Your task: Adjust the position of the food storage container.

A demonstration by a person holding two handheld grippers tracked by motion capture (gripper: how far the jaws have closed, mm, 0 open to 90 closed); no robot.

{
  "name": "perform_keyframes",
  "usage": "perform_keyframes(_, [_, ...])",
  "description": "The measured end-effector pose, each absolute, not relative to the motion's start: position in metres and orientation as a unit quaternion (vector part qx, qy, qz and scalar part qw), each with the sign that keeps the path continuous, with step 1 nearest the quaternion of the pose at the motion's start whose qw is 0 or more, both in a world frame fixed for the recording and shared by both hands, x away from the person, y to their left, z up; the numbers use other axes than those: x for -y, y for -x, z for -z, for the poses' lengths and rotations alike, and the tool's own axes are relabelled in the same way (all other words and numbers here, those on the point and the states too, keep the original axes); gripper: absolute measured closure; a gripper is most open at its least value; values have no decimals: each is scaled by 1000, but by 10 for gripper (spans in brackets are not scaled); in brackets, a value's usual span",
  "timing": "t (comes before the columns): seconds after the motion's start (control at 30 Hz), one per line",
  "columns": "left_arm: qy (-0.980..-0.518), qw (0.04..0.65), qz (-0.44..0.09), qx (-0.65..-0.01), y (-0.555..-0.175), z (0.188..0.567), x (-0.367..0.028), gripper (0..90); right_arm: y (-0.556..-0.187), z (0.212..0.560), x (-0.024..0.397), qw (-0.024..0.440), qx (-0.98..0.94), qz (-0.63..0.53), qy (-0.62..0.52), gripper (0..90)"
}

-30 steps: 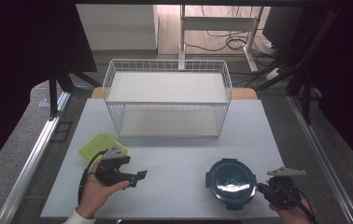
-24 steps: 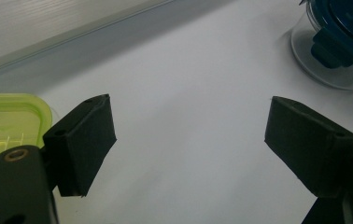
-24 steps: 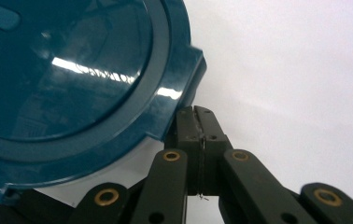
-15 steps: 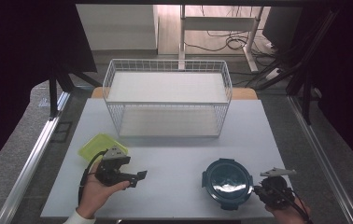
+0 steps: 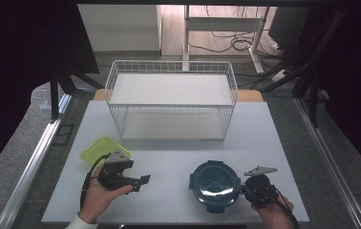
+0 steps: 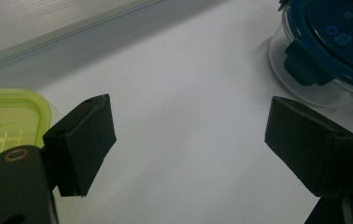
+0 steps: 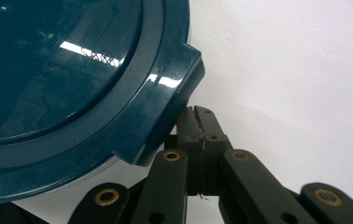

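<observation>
**Operator:** Where does the round container lie relative to each tool?

**Technician:** The round glass container with the dark teal lid (image 5: 215, 185) sits on the white table (image 5: 178, 143) at the near edge, right of centre. The right gripper (image 5: 246, 189) is directly at its right side. In the right gripper view the jaws are pressed together with nothing between them, and their tips (image 7: 199, 122) sit against or just under the lid's protruding latch tab (image 7: 172, 105). The right hand is therefore much the nearer.

**Operator:** And the left tool?

**Technician:** The left gripper (image 5: 140, 182) is at the near left, well apart from the container, pointing right toward it. Its jaws stand wide apart and hold nothing. A lime-green container (image 5: 103, 148) lies just behind it.

**Operator:** Anything unclear?

**Technician:** Actual contact between the tips and the tab cannot be confirmed. The container is circular, so no long axis applies. Its contents cannot be made out. The wire basket (image 5: 171, 100) stands at the far side.
</observation>
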State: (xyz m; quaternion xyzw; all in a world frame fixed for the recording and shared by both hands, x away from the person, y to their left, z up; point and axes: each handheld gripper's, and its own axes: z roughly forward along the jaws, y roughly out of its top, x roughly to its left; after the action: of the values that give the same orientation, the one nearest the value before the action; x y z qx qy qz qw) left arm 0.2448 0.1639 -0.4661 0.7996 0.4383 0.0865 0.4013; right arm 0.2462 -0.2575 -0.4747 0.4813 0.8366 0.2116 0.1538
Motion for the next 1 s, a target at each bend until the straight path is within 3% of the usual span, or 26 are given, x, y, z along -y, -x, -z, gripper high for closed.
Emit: perform_keyframes(1.0, [-800, 386, -98, -449, -246, 468, -164, 155, -269, 477, 169, 134, -888, -202, -391, 887])
